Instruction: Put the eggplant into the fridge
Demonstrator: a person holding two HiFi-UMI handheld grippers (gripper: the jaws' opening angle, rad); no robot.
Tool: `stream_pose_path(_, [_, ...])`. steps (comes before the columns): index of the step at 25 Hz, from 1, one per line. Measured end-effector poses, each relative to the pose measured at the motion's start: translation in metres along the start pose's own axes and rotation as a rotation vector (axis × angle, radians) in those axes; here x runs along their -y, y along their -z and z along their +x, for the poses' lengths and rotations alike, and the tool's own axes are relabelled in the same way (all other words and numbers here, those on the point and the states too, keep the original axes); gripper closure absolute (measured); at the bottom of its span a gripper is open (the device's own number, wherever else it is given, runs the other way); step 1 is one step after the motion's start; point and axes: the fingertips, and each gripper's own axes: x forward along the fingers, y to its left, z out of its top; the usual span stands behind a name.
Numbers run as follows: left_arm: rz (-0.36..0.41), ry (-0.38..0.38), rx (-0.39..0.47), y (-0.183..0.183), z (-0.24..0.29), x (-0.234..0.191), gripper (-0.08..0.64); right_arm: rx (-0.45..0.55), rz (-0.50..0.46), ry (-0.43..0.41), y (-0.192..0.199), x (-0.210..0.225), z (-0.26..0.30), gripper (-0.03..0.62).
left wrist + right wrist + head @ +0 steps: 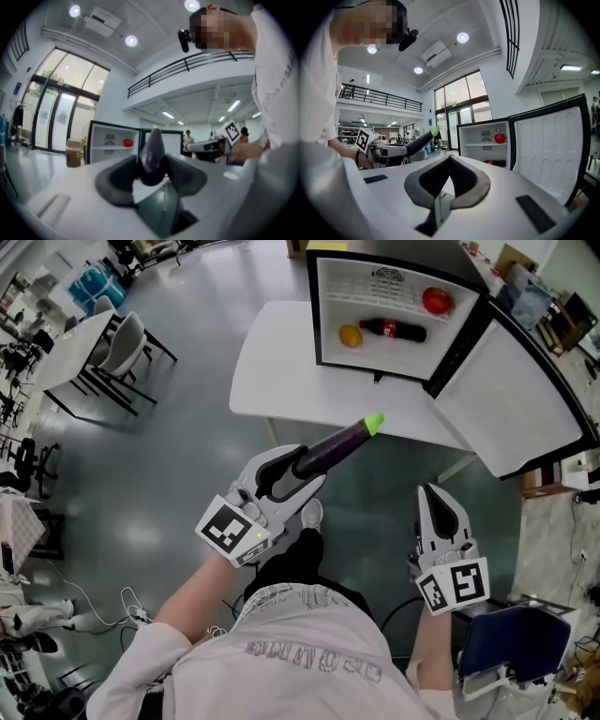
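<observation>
Shirt (309,652) and forearms fill the head view's bottom edge, and two grippers point level toward the upper right. At centre the left gripper (302,470) is clamped on the dark end of the one eggplant (337,444), whose green tip aims at the one open fridge (322,310) on the white table (272,371); the right gripper (439,495), lower right, has its jaws together on nothing. Only the head view shows all three things inside: one red fruit (436,300), one cola bottle (394,330), one yellow fruit (350,336); the left gripper view catches just the red fruit.
</observation>
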Motion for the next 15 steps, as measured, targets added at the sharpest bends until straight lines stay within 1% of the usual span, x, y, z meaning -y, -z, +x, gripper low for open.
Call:
stream_pose_path(6, [-0.027,0.022,-0.015,0.007,0.027,-0.054,0.356,-0.025,0.010,0.013,-0.003,0.016,0.058,0.589])
stream_pose_path(15, [-0.041,0.078,-0.045,0.010,0.067,-0.122,0.356,-0.047,0.013,0.035,-0.015,0.037,0.139,0.589])
